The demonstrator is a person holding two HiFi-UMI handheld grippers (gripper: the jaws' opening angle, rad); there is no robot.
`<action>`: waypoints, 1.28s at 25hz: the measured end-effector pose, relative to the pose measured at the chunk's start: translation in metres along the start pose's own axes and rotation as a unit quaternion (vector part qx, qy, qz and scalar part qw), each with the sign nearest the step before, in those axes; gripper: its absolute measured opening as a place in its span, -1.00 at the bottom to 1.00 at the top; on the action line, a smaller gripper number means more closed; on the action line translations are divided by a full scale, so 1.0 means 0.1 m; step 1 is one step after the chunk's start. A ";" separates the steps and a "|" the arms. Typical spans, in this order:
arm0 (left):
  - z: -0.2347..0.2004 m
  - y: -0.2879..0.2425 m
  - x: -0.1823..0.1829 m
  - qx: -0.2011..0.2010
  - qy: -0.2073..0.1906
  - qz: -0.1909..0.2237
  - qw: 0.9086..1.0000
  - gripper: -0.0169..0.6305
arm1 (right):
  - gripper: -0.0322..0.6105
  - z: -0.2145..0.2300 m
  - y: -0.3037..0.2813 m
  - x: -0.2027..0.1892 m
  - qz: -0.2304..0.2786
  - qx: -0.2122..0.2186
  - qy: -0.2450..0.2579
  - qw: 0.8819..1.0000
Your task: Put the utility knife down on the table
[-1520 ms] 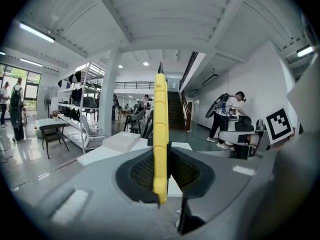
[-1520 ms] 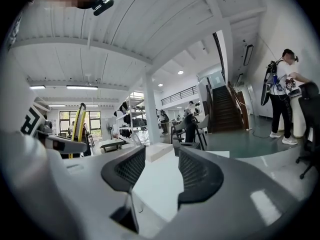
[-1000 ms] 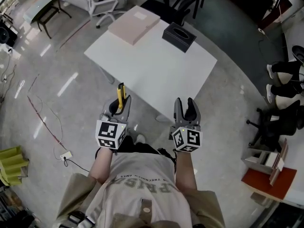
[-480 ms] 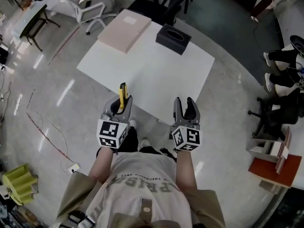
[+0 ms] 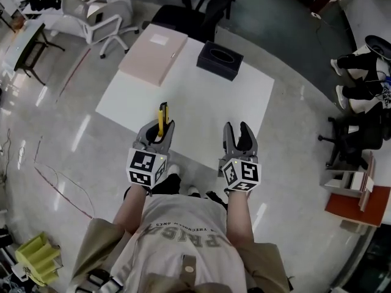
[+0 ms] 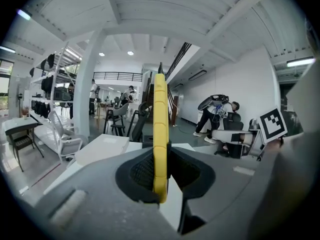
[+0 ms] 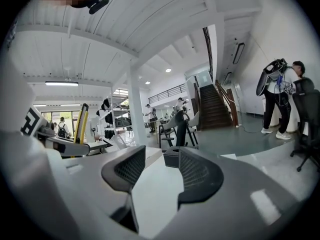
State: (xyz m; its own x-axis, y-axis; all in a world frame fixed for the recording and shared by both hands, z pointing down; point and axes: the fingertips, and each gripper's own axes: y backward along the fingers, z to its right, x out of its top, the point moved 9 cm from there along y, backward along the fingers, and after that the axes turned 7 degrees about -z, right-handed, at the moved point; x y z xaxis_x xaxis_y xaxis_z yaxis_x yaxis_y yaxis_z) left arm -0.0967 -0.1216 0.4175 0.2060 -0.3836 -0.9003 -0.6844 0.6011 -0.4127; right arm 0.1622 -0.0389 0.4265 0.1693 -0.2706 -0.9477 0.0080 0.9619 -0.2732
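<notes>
A yellow utility knife (image 5: 162,118) stands upright in my left gripper (image 5: 157,133), whose jaws are shut on its lower end; in the left gripper view the knife (image 6: 159,139) rises straight between the pads. My right gripper (image 5: 238,138) is open with nothing between its fingers (image 7: 199,173). Both grippers hover side by side at the near edge of the white table (image 5: 201,102). From the right gripper view the knife (image 7: 80,123) shows at the far left.
On the table's far side lie a flat pink box (image 5: 153,56) and a black tissue box (image 5: 219,60). Office chairs (image 5: 98,18) stand beyond the table, and a person sits at the right (image 5: 360,84). An orange shelf unit (image 5: 357,197) stands at the right.
Both grippers have moved forward toward the table, now reaching its near edge. The knife stays upright in the left gripper. The right gripper's jaws stand as before.
</notes>
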 end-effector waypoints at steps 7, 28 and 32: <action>-0.21 -0.32 -0.06 -0.063 0.014 -0.030 0.997 -0.76 | -0.30 -0.09 -0.35 -0.02 -0.038 0.002 -0.007 0.999; 0.24 -1.03 -0.43 -0.224 0.057 -0.147 0.962 -0.76 | -0.30 -0.06 -0.87 -0.12 -0.202 0.354 -0.068 0.911; 0.37 -1.09 -0.50 -0.244 0.069 -0.158 0.954 -0.76 | -0.30 -0.04 -0.99 -0.14 -0.224 0.410 -0.084 0.880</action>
State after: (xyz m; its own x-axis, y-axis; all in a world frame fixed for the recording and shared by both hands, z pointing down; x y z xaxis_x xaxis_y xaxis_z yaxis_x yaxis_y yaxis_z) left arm -0.0064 -0.1425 0.5025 0.3846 -0.6001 -0.7015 -0.8549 0.0551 -0.5158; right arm 0.1555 -0.1310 0.4663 0.1114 -0.6861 -0.7189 0.8074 0.4842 -0.3370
